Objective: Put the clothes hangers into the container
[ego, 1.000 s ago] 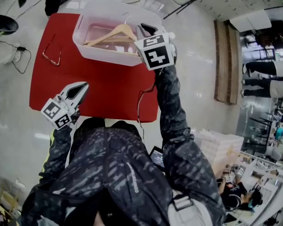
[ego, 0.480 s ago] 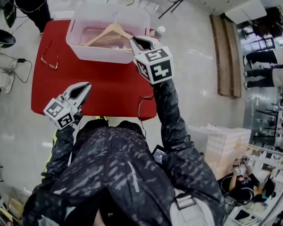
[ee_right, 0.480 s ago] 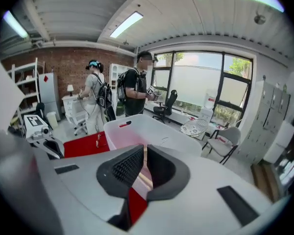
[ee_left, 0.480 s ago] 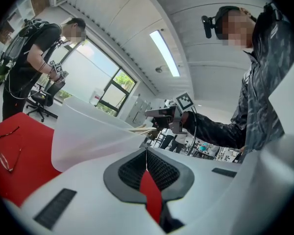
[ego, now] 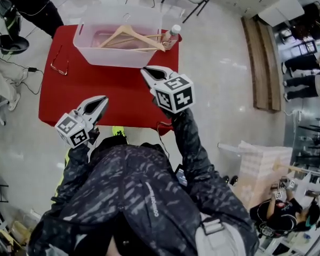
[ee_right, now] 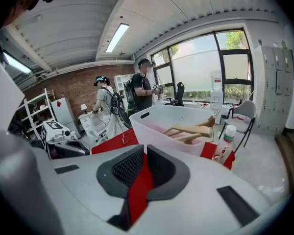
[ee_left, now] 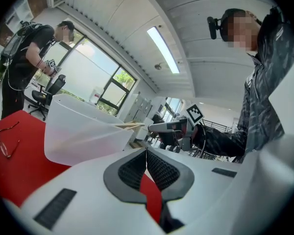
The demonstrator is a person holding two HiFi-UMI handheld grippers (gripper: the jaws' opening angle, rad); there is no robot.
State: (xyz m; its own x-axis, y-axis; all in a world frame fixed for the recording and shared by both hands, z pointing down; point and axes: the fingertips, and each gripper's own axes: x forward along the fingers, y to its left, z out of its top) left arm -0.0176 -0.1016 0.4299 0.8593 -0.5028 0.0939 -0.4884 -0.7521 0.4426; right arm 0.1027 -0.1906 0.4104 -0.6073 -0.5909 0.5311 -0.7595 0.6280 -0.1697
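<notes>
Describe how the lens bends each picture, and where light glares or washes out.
Head view: the wide lens curves the edges of the red table, and the glossy floor mirrors pale light. Left gripper view: dark corners ring the picture, and the window behind the container is washed out. Right gripper view: the ceiling lamp glares, yet the hangers stay sharp.

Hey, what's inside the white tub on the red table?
Wooden hangers lie in the tub. They overlap, so their count and anything beneath them stay hidden.
</notes>
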